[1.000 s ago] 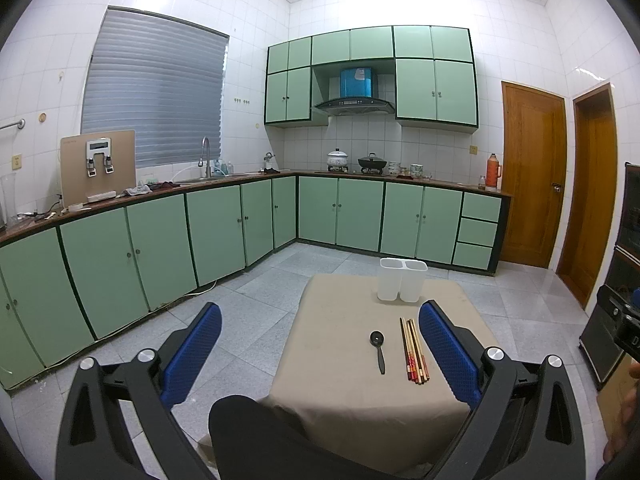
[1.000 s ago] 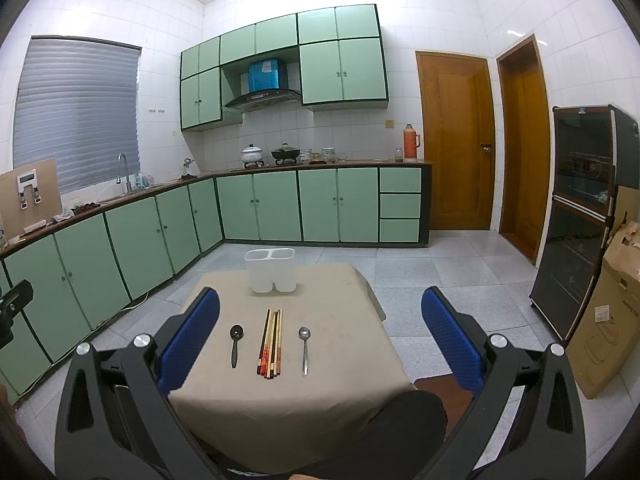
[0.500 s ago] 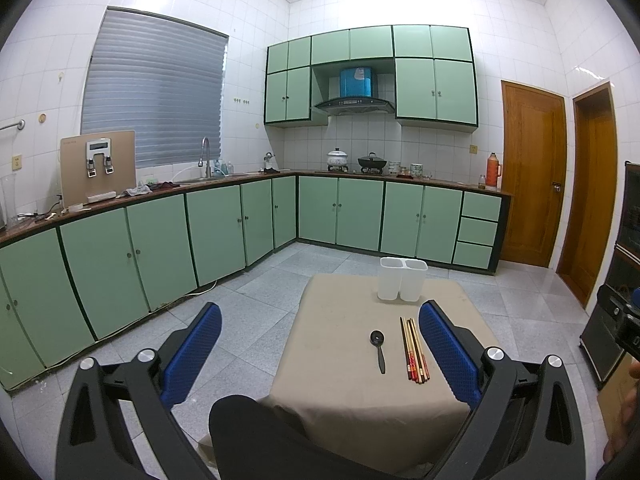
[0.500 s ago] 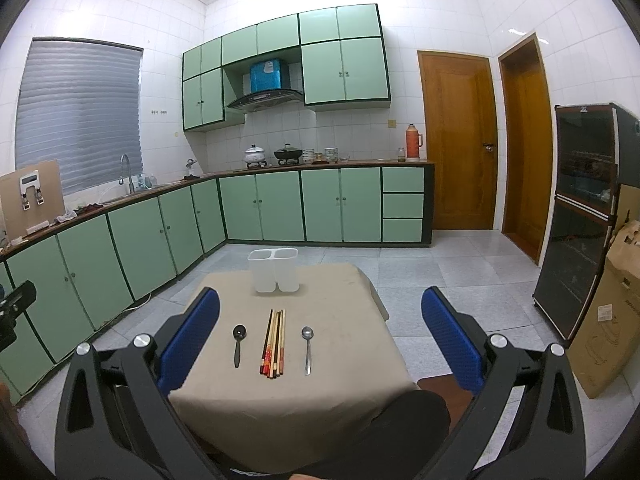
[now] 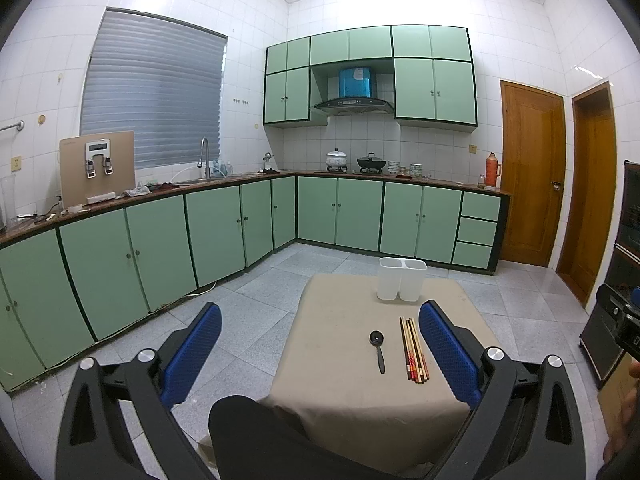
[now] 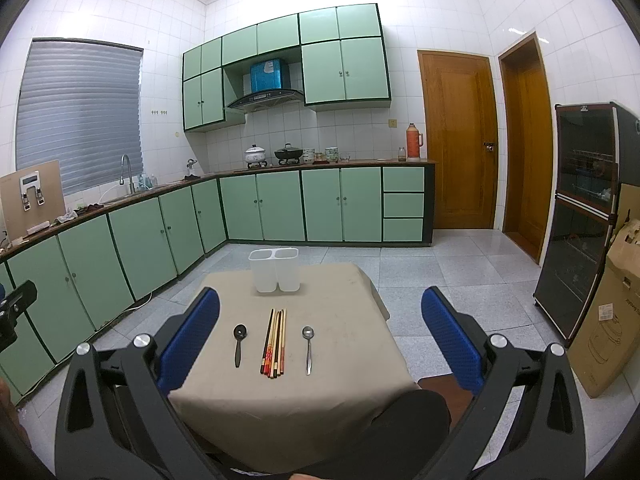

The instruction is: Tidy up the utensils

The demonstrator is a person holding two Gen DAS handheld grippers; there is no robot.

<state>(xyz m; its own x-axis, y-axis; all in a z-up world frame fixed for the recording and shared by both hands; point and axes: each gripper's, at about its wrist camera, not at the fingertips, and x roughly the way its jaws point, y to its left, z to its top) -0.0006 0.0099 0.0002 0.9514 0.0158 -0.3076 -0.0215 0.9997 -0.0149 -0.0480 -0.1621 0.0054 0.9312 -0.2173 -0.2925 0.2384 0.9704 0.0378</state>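
Currently | left gripper (image 5: 320,354) spread wide, empty | right gripper (image 6: 320,346) spread wide, empty, above table (image 6: 344,396)

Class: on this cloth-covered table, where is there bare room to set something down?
Bare cloth lies left of the black spoon, right of the metal spoon, and beside the white holder. The middle is crowded: chopsticks lie between the spoons, with narrow gaps.

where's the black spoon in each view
Left wrist: black spoon lies right of centre on the table, left of the chopsticks.
Right wrist: black spoon lies left of centre, left of the chopsticks.
Shared landmark: white two-compartment holder at the table's far edge.
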